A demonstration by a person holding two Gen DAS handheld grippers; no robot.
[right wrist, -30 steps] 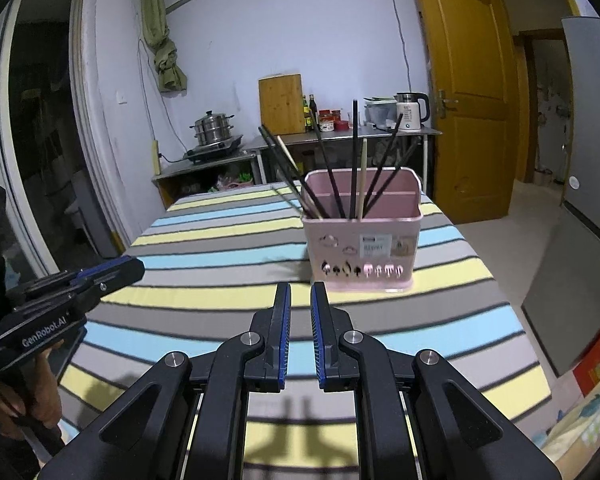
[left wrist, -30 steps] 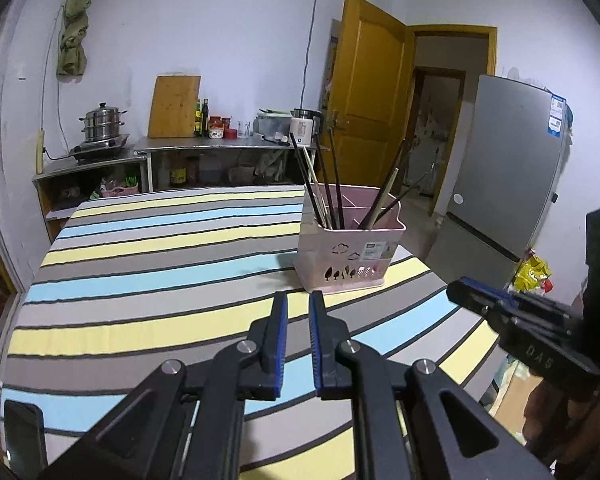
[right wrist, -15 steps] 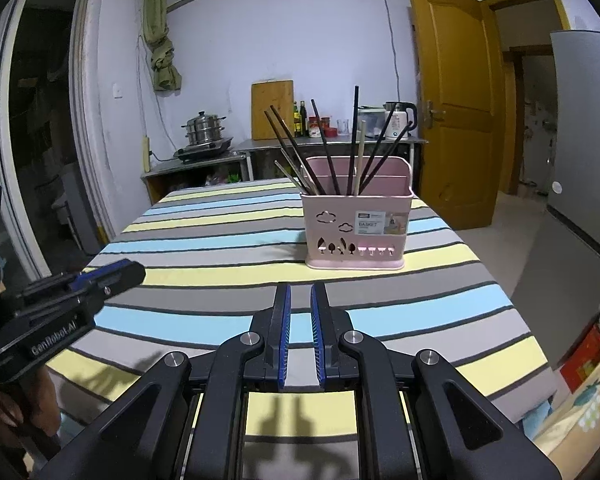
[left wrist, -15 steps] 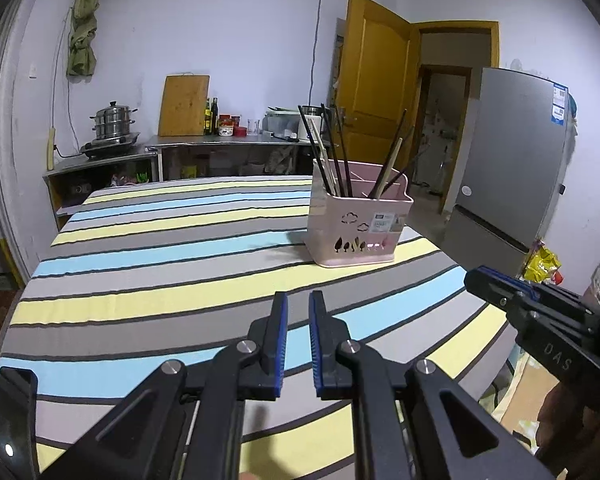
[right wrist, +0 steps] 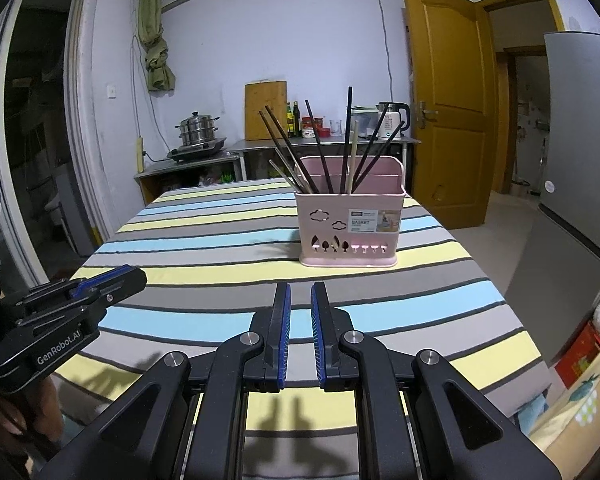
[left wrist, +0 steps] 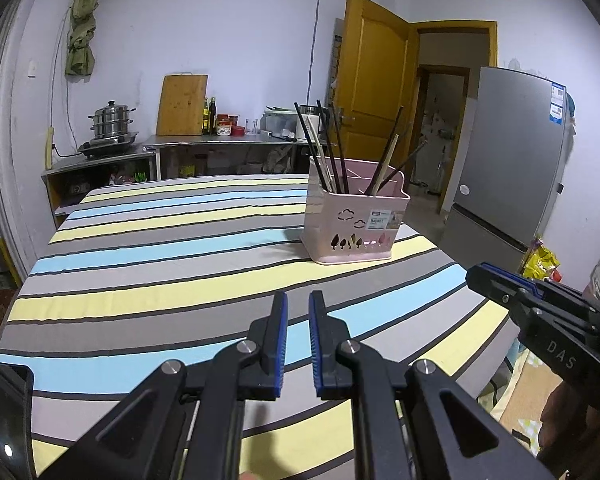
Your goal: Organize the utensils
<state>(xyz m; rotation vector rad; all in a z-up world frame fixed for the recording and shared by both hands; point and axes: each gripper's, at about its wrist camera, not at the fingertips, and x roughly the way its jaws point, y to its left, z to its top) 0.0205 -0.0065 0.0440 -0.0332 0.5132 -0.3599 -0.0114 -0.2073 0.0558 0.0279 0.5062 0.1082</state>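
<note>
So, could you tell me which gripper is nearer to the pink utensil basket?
Right, though only slightly. The right gripper faces the pink utensil basket nearly head-on; the left gripper hangs back over the table's near side, basket ahead to its right.

Striped tabletop lies bare between both claws and the pink utensil basket, the sole obstacle. Chopsticks fan out above its rim, obstructing entry from overhead. Fridge stands beyond the right edge.
</note>
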